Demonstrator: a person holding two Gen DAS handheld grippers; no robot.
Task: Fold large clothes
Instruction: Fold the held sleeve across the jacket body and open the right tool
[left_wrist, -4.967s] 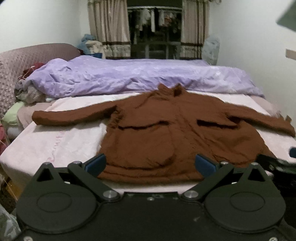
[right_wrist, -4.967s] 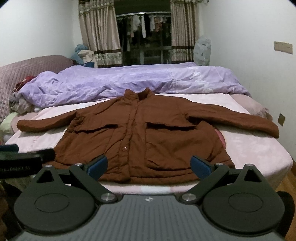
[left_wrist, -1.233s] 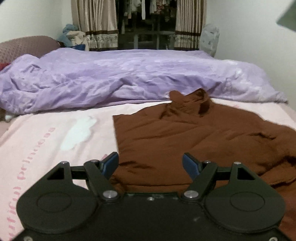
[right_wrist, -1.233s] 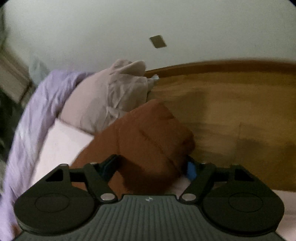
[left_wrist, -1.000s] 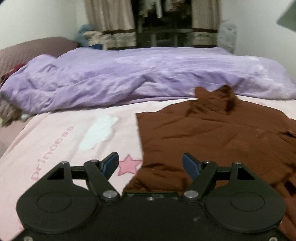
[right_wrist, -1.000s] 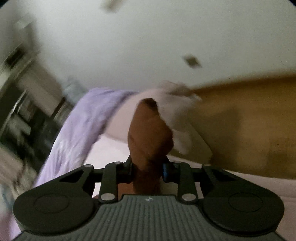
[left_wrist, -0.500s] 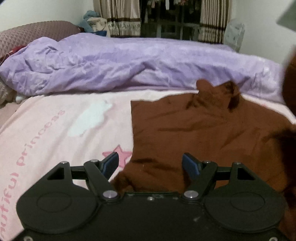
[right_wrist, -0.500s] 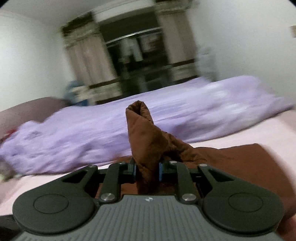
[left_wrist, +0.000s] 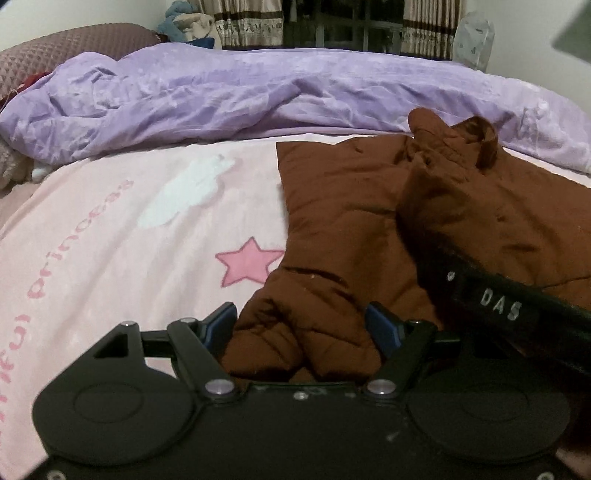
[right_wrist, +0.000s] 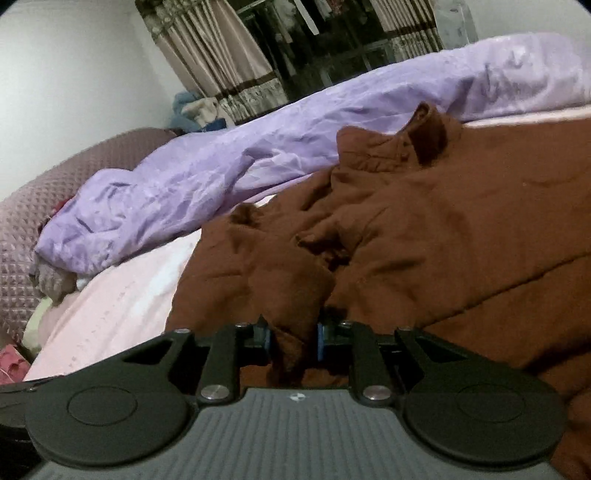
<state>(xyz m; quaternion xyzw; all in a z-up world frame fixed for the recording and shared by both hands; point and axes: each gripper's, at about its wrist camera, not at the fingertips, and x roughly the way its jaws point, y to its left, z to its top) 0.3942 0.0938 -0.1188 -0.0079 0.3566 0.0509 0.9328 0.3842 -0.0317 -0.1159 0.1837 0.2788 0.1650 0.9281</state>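
Jacket (left_wrist: 351, 206), brown and padded, lies on the bed's pink sheet (left_wrist: 122, 229) with its collar (left_wrist: 454, 136) pointing away from me toward the purple duvet (left_wrist: 229, 92). Its long axis runs from that collar back toward my tongs, and its left edge is folded in to a straight line. One sleeve (left_wrist: 303, 317) is laid down along that edge, its cuff end nearest me.

Across the far side of the bed the duvet is bunched in a long ridge from left to right. Behind it hang striped curtains (right_wrist: 218, 62) around a dark window, and a quilted mauve headboard or cushion (left_wrist: 55, 48) sits at the far left with a small heap of clothes by it. White wall fills the corner in the right wrist view. The sheet carries a pink star (left_wrist: 247, 262), a white cloud shape and pink lettering.

My left tongs (left_wrist: 303, 328) stand wide open, one blue pad either side of the sleeve's cuff end; the pads look close to the fabric but I cannot tell that they press it. My right tongs (right_wrist: 293, 339) are nearly closed and pinch a fold of the jacket's brown cloth (right_wrist: 291, 295) between the blue pads; their jaws have just been working on that fold, closing and then easing a little. In the left wrist view the right tool's black body (left_wrist: 509, 306) crosses low over the jacket, with brown cloth bunched at its tip.
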